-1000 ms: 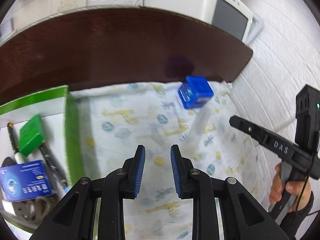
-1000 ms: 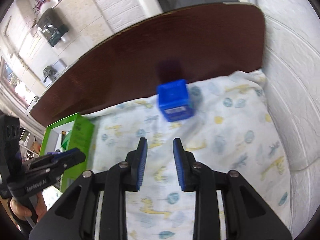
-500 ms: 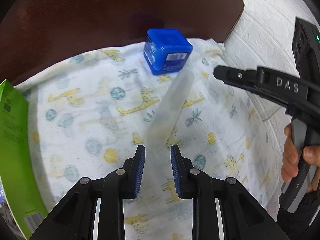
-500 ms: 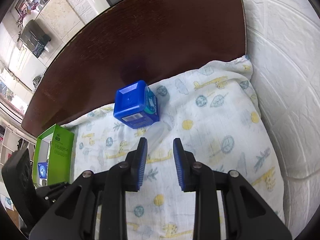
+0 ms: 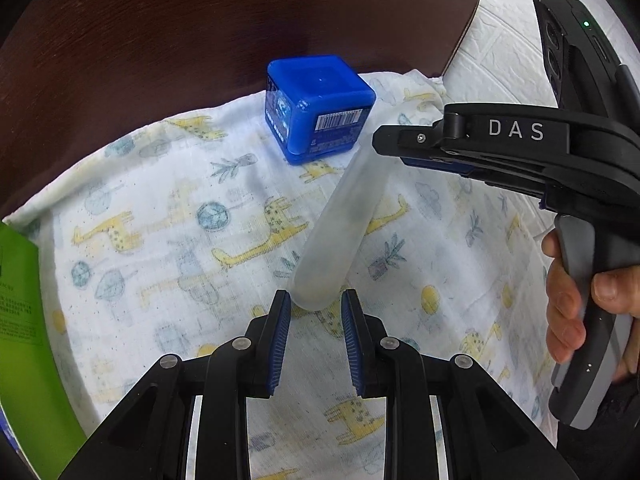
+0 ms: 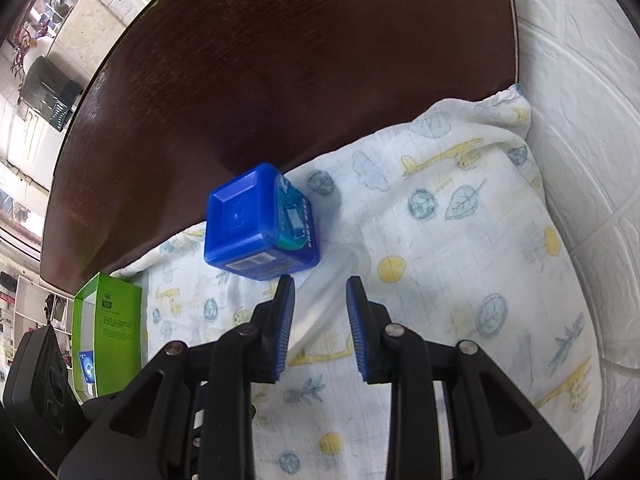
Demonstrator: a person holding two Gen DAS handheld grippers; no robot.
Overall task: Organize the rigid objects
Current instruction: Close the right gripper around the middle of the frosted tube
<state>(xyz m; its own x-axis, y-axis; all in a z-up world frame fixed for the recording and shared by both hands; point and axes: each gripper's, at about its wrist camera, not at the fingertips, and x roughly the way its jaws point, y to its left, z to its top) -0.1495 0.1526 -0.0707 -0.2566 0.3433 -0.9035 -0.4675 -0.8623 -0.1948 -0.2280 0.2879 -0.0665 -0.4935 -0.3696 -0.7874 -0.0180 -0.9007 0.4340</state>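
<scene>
Both grippers' fingers (image 5: 276, 336) stand slightly spread, pinching nothing, flanking a frosted tube (image 5: 340, 232) beside a blue box (image 5: 318, 106).

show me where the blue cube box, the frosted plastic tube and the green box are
blue cube box (image 5: 320, 92), left wrist view, its top face.
frosted plastic tube (image 5: 340, 232), left wrist view, mid-body.
green box (image 6: 118, 312), right wrist view, its printed side.

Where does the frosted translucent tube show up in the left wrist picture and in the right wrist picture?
Left wrist view: the frosted tube lies diagonally across picture centre on the giraffe cloth, near end just ahead of the left tool.
Right wrist view: the tube is faint at lower centre, running between the right tool fingers.
Shared landmark: the blue cube box, just beyond the tube's far end.
</scene>
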